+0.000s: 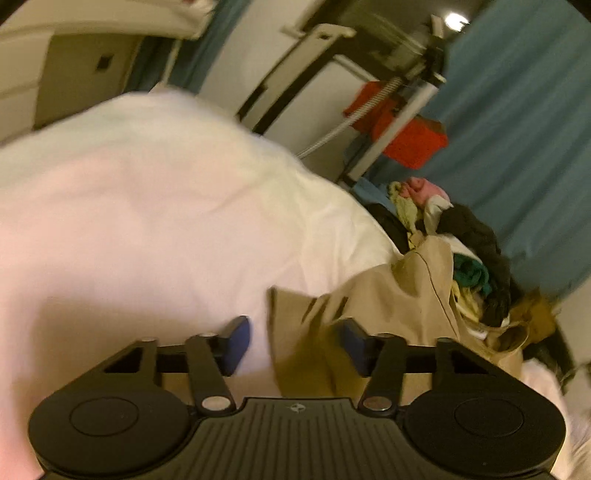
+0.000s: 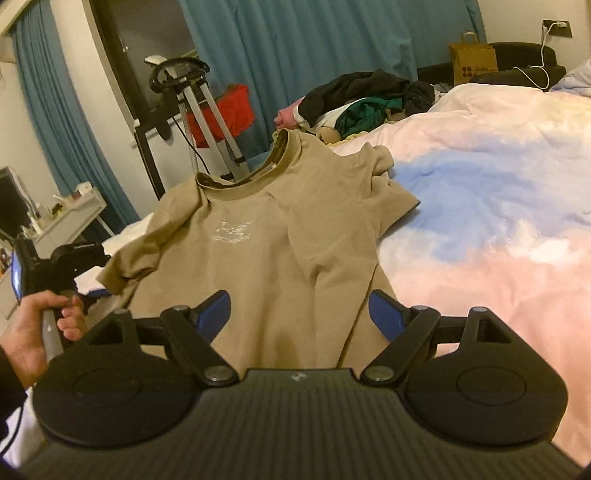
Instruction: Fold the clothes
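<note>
Teal curtains [image 2: 295, 55] hang across the back wall. Against them stands a metal stand [image 2: 207, 110] with a red cloth [image 2: 229, 107] draped behind it. A brown paper bag [image 2: 472, 62] sits in the far right corner, beside a white cable [image 2: 543, 48] running up to a wall socket [image 2: 557, 27]. On the left, a white shelf [image 2: 70, 218] crowded with small items too blurred to name.

the bed cover [image 2: 480, 192] lies bare to the right of the tan t-shirt [image 2: 258, 240] — open room there. beyond the collar a clothes pile [image 2: 365, 99] blocks the far edge; off the left side stand a metal stand [image 2: 207, 110] and a white shelf [image 2: 70, 221] — tight passage.
</note>
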`<state>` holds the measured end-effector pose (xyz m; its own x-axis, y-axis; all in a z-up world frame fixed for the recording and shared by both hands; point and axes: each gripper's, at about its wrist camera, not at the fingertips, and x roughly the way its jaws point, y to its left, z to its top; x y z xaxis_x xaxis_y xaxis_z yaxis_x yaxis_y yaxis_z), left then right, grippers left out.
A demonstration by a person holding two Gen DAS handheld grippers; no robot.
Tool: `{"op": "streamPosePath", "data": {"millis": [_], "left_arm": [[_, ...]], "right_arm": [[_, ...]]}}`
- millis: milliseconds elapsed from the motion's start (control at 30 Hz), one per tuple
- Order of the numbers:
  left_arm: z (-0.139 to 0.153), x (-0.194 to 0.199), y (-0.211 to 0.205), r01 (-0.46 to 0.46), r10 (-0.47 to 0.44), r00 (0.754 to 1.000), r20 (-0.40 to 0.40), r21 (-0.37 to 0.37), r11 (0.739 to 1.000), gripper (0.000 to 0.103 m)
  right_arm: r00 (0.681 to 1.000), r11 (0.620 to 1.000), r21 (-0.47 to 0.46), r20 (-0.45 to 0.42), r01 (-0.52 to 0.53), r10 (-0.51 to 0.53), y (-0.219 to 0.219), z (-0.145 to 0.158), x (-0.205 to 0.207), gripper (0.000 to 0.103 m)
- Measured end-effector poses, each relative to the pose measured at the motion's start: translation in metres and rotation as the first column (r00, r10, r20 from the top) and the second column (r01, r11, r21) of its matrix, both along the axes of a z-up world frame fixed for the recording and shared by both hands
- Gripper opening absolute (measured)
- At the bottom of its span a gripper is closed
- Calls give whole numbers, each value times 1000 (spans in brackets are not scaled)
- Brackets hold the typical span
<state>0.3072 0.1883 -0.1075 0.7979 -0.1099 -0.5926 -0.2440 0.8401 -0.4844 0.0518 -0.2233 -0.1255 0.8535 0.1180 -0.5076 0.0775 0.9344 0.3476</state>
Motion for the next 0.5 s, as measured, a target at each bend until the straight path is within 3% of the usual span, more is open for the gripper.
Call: {"op": "streamPosePath", "data": {"millis": [33,67,100,233,333,400,500], "left_arm": [[0,5,-3,26,-27,1000,4,17,999,29],[0,11,-5,60,-60,998,1,23,998,10],[3,18,-7,101,-101,995,1,29,995,5],[35,47,-8,178,-179,984,-12,194,965,3],[71,76,3,130,-134,991,-8,320,939,3],[95,99,9,66,-78,997,8,438,897,3],[113,126,17,-15,-13,999,48,538,843,3]], "right_arm": [[1000,1000,0,-6,-1,1,0,-2,4,83],[1000,1000,1,-14,1,-1,1,-4,7,83],[1000,1000,-3,-20,6,-6,1,-6,9,83],[1000,999,-31,-30,8,-9,4,-5,15,83],[1000,999,-46,-6,5,-5,6,0,17,83],[1000,998,-69,11,9,-8,7,2,19,83],[1000,995,-97,26,14,-11,8,2,19,83]]}}
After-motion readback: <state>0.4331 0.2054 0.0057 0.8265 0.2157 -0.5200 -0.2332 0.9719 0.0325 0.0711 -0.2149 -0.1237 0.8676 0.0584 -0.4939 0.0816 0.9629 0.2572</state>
